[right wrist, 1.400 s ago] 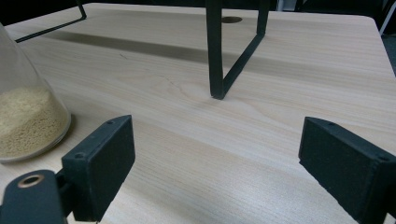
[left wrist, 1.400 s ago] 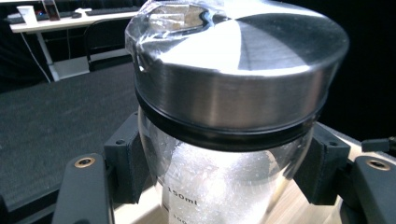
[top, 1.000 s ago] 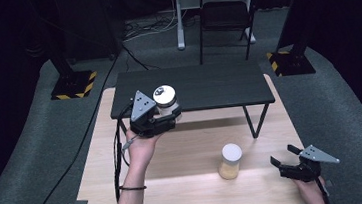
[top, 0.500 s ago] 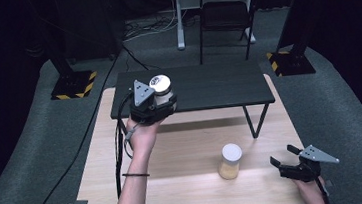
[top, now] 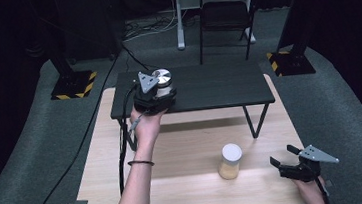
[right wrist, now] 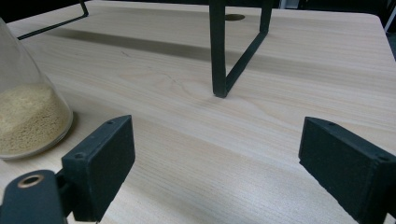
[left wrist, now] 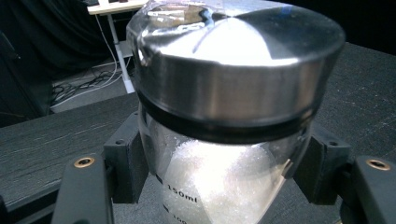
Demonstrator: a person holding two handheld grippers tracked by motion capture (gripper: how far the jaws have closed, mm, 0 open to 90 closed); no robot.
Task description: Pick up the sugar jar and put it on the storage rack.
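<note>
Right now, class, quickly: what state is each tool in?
Left tool: shut on the silver-lidded jar of white grains, over the black shelf.
Right tool: open, holding nothing, beside the tan-filled jar.

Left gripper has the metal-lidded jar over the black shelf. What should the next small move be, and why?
Probably lower the jar straight down onto the black shelf before opening the jaws. The left gripper is shut on its glass body, and the shelf surface lies directly beneath. The right gripper rests open on the wooden table beside the other jar, so it needs no move.
</note>
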